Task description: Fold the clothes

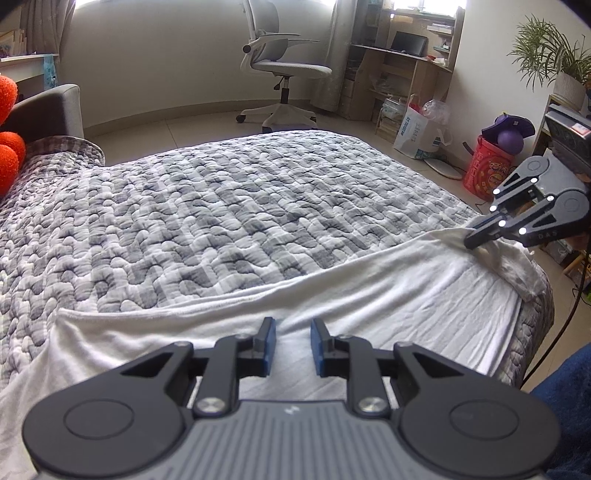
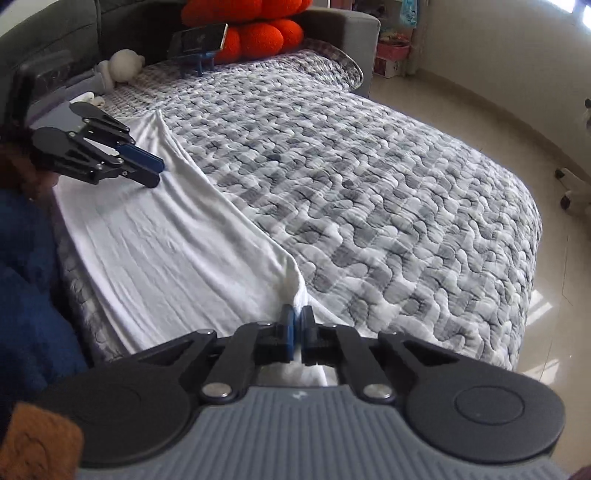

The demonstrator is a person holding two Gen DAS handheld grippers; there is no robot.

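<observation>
A: White garment [image 1: 369,295] first: where?

B: Spread along the near edge of the bed [image 1: 221,206], across the lower half of the left wrist view, with one long folded edge running from lower left up to the right.

A: And in the right wrist view?

B: Fills the lower left, narrowing towards the upper left; lies flat, lightly creased.

A: Right claw [image 2: 297,317]?

B: Closed together, clamped on a bunched end of the garment at bottom centre of its own view. Shows at the right edge of the other view too, biting the same gathered end.

A: Left claw [image 1: 293,341]?

B: Slightly apart, blue pads [image 1: 271,341] facing each other over the garment at bottom centre. Hard to say whether any fabric sits pinched between them.

A: Around the garment?

B: Grey and white quilt covering the bed, reaching the upper middle of both views. Blue sleeve [image 2: 26,277] at far left of the right wrist view.

A: Farther out?

B: Orange cushions [image 2: 255,33] at the top, beside a phone on a stand [image 2: 201,37]. Office chair [image 1: 284,66] at top centre of the left wrist view, red bucket [image 1: 487,166] and potted plant [image 1: 554,48] at right.
</observation>
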